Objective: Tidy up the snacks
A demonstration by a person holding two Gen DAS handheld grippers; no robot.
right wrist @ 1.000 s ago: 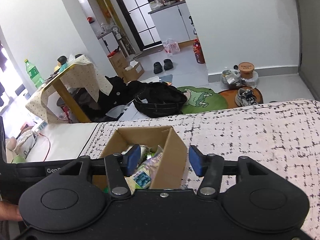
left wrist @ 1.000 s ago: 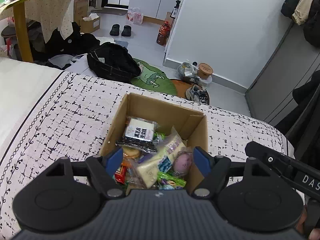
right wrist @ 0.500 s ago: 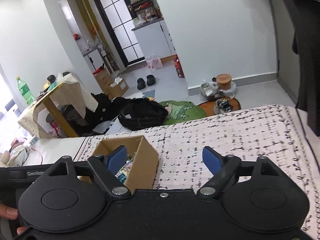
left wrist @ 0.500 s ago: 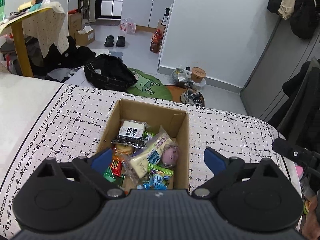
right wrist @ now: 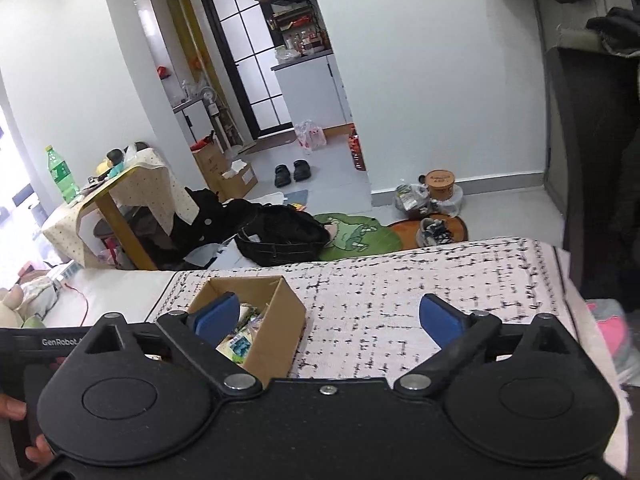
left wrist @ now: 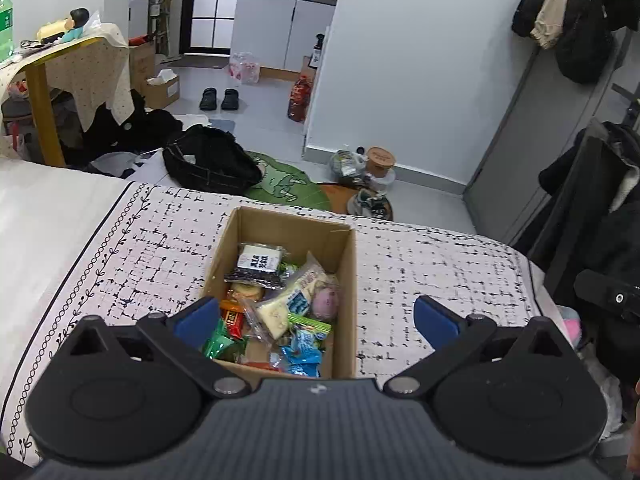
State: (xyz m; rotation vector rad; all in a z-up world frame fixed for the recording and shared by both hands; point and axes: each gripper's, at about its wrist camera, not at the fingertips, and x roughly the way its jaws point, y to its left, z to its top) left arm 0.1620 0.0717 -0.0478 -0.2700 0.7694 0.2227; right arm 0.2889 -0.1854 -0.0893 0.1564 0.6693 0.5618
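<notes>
A brown cardboard box (left wrist: 347,280) stands on the patterned bedspread (left wrist: 432,264), filled with several snack packets: a black-and-white pack (left wrist: 258,262), a clear bag of pale snacks (left wrist: 288,300), a purple one (left wrist: 326,300), green, red and blue wrappers. My left gripper (left wrist: 316,316) hangs above and behind the box, its jaws opening wide with nothing held between them. In the right wrist view the same box (right wrist: 280,328) sits at lower left. My right gripper (right wrist: 328,316) is above the bedspread (right wrist: 380,280) to the box's right, its jaws opening, nothing between them.
Beyond the bed's far edge lie a black bag (left wrist: 212,166), a green mat (left wrist: 288,184), shoes (left wrist: 368,204) and a tub (left wrist: 380,160). A draped wooden table (left wrist: 60,64) stands at far left. Dark coats (left wrist: 600,240) hang at right. A hand (right wrist: 12,404) grips the other tool.
Both grippers pulled back and up from the box while their jaws spread wide. The box now looks smaller and farther in both views.
</notes>
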